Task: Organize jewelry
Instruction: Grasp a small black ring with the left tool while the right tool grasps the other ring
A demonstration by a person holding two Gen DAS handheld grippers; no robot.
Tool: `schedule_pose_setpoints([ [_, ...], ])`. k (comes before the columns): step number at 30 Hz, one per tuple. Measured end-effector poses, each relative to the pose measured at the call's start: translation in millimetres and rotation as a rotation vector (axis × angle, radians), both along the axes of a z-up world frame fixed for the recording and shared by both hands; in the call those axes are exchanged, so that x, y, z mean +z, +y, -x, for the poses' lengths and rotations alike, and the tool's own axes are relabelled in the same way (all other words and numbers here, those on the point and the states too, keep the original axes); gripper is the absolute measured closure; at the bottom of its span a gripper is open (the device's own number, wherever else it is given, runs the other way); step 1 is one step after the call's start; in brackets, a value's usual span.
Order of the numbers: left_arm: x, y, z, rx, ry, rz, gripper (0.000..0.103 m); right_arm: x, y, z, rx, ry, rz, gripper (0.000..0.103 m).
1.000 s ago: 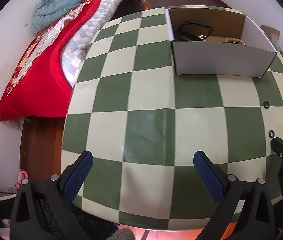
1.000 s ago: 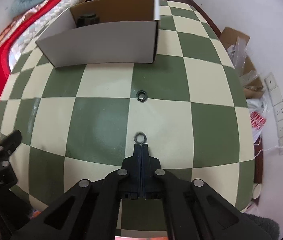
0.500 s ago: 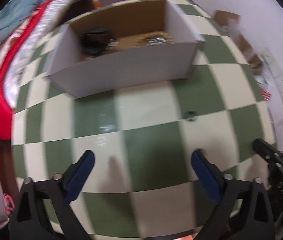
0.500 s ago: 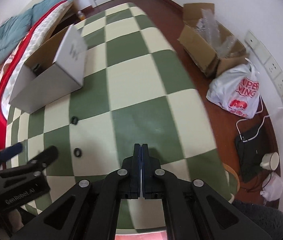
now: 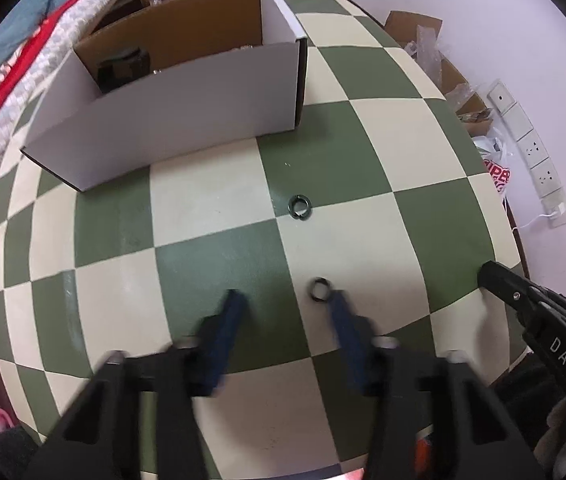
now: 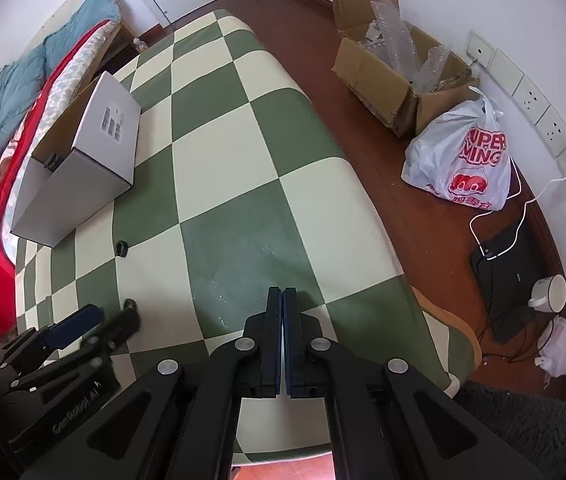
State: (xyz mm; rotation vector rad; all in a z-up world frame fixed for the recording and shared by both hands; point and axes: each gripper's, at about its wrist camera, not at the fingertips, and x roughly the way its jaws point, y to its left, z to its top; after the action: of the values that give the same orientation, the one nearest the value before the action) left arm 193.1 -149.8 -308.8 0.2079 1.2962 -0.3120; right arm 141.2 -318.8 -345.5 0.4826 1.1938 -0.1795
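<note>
Rings like the near ring [image 5: 320,290] are light, hard and slippery, so I would pinch across the band. It lies by my bench's near edge, touching one finger of my open left gripper [image 5: 288,305]. My right gripper [image 6: 283,308] is closed, empty. A second ring [image 5: 300,207] lies toward the cardboard box [image 5: 171,120]; nothing between.

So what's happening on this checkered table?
A person is tidying jewelry with two handheld tongs. The left tongs are open, reaching toward the near ring, which lies by the right finger's tip. A second ring lies farther on, before the cardboard box. The right tongs are shut and empty, off to the side.
</note>
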Motion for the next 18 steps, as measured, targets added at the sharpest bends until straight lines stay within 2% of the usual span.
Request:
schedule_pose_setpoints([
  [1, -1, 3, -1, 0.0, 0.0, 0.005, 0.099, 0, 0, 1, -0.006, -0.003, -0.005, 0.102],
  [2, -1, 6, -1, 0.003, 0.01, 0.02, 0.102, 0, -1, 1, -0.012, -0.006, -0.01, 0.102],
  [9, -1, 42, -5, 0.082, 0.038, 0.042, 0.103, 7, -2, 1, -0.014, -0.054, -0.071, 0.102],
  [13, 0, 66, -7, 0.136, 0.066, 0.071, 0.103, 7, 4, -3, 0.026, -0.08, -0.157, 0.102],
  [14, 1, 69, -7, 0.148, 0.084, 0.105, 0.102, 5, 7, -6, 0.034, -0.085, -0.202, 0.102],
  [15, 2, 70, -7, 0.158, 0.094, 0.131, 0.097, 3, 9, -7, 0.032, -0.083, -0.222, 0.102],
  [16, 5, 69, -7, 0.163, 0.092, 0.151, 0.097, 1, 11, -8, 0.03, -0.078, -0.227, 0.102],
  [17, 9, 63, -6, 0.152, 0.071, 0.138, 0.092, 0, 12, -8, 0.029, -0.075, -0.22, 0.102],
  [18, 13, 56, -5, 0.13, 0.039, 0.111, 0.078, 0, 14, -8, 0.025, -0.074, -0.209, 0.102],
])
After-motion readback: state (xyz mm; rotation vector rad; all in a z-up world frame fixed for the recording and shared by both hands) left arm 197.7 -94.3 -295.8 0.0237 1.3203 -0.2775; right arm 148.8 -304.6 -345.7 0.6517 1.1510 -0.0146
